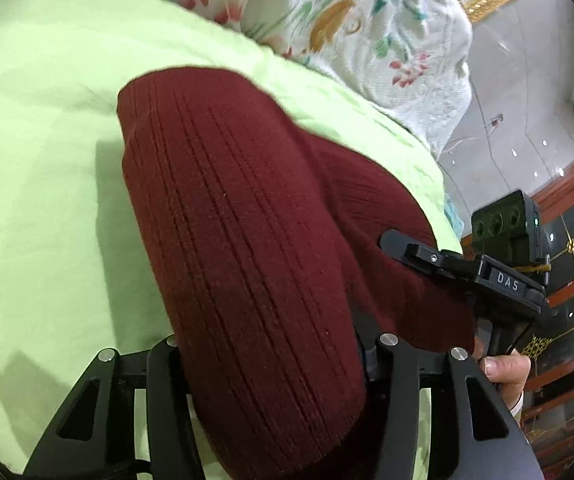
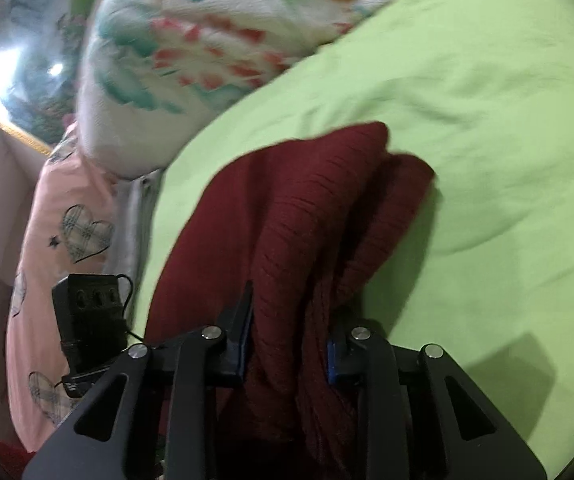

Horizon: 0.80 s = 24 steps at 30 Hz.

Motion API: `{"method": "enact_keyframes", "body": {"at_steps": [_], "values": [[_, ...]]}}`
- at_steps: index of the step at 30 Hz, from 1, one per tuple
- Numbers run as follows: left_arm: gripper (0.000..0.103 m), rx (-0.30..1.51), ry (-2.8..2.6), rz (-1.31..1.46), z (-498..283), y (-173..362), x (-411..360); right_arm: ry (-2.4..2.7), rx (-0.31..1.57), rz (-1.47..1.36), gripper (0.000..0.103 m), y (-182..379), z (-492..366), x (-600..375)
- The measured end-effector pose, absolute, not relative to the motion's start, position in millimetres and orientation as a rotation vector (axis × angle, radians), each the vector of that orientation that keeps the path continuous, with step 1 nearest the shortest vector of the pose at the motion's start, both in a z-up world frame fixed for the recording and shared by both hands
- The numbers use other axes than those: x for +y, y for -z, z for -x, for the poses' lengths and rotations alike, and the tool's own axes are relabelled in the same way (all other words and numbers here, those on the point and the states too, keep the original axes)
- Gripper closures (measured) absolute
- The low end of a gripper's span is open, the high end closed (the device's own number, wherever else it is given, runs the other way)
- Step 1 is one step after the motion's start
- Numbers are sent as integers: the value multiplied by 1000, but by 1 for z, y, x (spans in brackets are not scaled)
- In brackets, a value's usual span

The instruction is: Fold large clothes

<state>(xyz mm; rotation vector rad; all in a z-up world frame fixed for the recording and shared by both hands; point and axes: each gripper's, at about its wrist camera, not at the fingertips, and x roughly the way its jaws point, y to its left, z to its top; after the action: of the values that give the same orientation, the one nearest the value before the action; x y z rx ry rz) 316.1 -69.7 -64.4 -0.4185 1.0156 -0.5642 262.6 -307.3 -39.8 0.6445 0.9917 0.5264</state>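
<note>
**Both grippers clamped on a folded maroon knit**

In the left wrist view, a dark maroon ribbed knit garment [image 1: 247, 240] fills the middle of the frame, running from the bottom edge up toward the upper centre, where its folded end is rounded. It lies over a pale lime-green bed sheet [image 1: 47, 140] that takes up the whole left half. The left gripper [image 1: 275, 364] sits at the bottom centre with thick cloth bunched between its black fingers, so it is closed on the garment. At the right of the frame the other black tool is visible, lettered "DAS", with its finger resting against the maroon cloth and a bare thumb [image 1: 505, 368] just below it.

In the right wrist view the same maroon garment [image 2: 307, 220] rises from the bottom centre to the middle of the frame, stacked in at least two layers on the green sheet [image 2: 467, 140], which covers the right side. The right gripper [image 2: 289, 344] pinches a thick fold; blue pads [image 2: 332, 360] show on the inner faces of its fingers, pressed against the cloth.

A white quilt printed with teal, red and orange flowers [image 2: 191, 52] lies across the top of both views. A pink pillow with plaid hearts [image 2: 67, 220] occupies the left of the right wrist view.
</note>
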Motion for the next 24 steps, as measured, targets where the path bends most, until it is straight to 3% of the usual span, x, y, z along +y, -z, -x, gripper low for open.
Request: {"method": "enact_keyframes", "body": {"at_steps": [9, 15, 19, 20, 24], "values": [[52, 979, 490, 309, -240, 15, 36, -764, 973, -676, 75, 38, -233, -200], [49, 1065, 370, 295, -223, 59, 78, -740, 1065, -605, 73, 79, -226, -146], [37, 1044, 351, 345, -218, 70, 86, -681, 1077, -626, 61, 93, -224, -150], [35, 1044, 339, 340, -217, 69, 85, -654, 1082, -620, 52, 93, -224, -152], [33, 1033, 306, 305, -207, 59, 85, -562, 1073, -579, 37, 81, -219, -159]]}}
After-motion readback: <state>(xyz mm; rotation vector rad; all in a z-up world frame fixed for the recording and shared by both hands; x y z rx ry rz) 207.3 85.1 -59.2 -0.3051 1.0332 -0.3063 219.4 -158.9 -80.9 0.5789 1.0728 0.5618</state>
